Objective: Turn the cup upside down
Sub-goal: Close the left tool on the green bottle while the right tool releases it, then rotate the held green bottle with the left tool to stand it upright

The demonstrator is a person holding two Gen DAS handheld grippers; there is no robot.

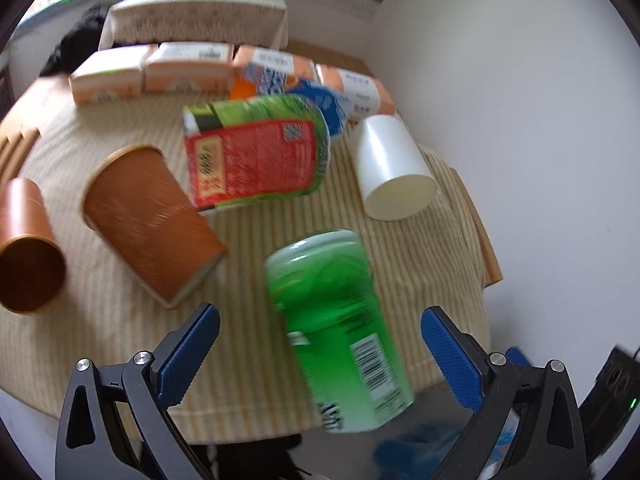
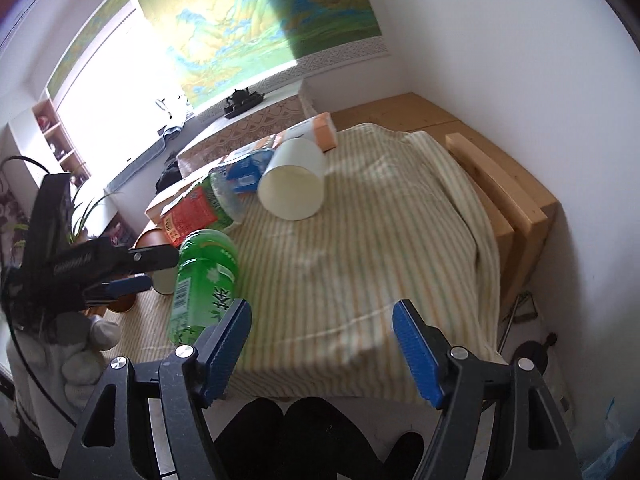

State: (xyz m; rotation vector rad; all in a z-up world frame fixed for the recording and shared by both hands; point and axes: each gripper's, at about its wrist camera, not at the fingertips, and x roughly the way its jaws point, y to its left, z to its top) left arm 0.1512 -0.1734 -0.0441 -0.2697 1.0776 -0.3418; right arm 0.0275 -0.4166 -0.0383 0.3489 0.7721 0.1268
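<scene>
A white paper cup (image 1: 390,168) lies on its side on the striped cloth at the right, mouth toward me; it also shows in the right wrist view (image 2: 294,182). Two brown paper cups lie on their sides at the left: a large one (image 1: 148,220) and a smaller one (image 1: 28,248). My left gripper (image 1: 320,356) is open, its blue pads either side of a green bottle (image 1: 340,328) without touching it. My right gripper (image 2: 322,344) is open and empty above the cloth's near edge.
A green and red carton (image 1: 256,152) lies mid-table. Orange and white boxes (image 1: 152,72) line the back. The striped cloth (image 2: 380,240) covers a wooden table (image 2: 516,184) against a white wall at the right. The left gripper's body (image 2: 80,276) shows at the left.
</scene>
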